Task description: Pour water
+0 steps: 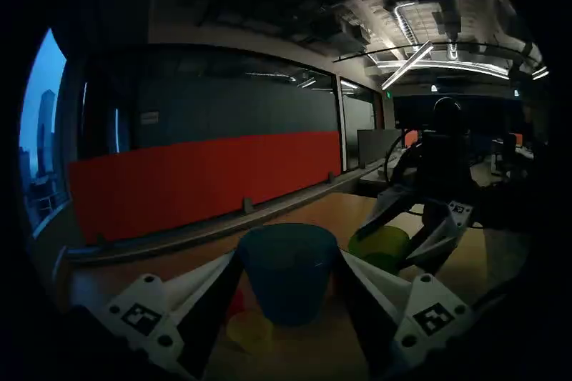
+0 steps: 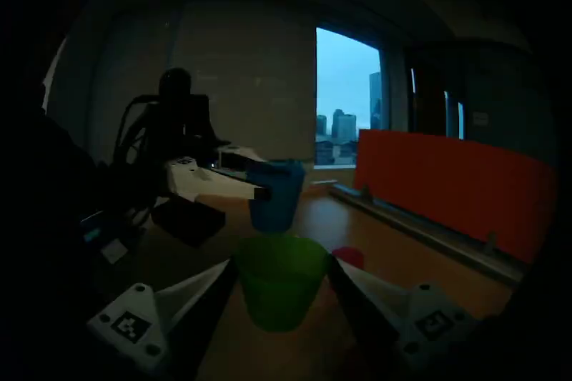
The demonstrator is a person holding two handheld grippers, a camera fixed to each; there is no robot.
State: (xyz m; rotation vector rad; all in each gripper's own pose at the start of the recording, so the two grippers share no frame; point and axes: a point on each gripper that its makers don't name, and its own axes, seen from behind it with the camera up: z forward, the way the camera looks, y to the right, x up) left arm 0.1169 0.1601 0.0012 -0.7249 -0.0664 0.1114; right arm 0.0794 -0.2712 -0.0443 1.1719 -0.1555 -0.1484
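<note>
**Left gripper view.** The left gripper (image 1: pixel 287 258) clamps the blue cup (image 1: pixel 288 288) upright between both fingers. The cup hangs over the table (image 1: pixel 336 209), inward of the edge below the red panel (image 1: pixel 207 181). Beyond it, the right gripper (image 1: pixel 387 248) carries the green cup (image 1: pixel 375 244).

**Right gripper view.** The right gripper's fingers press on either side of the green cup (image 2: pixel 279 295). The blue cup (image 2: pixel 275 199) is held ahead, and a red cup (image 2: pixel 348 256) stands on the table nearby. The water level in either cup cannot be told.

**Risk.** Both cups are off the table, so tilting with the rims misaligned would spill water onto the wood. The tapered walls could also slip if the squeeze slackens.
</note>
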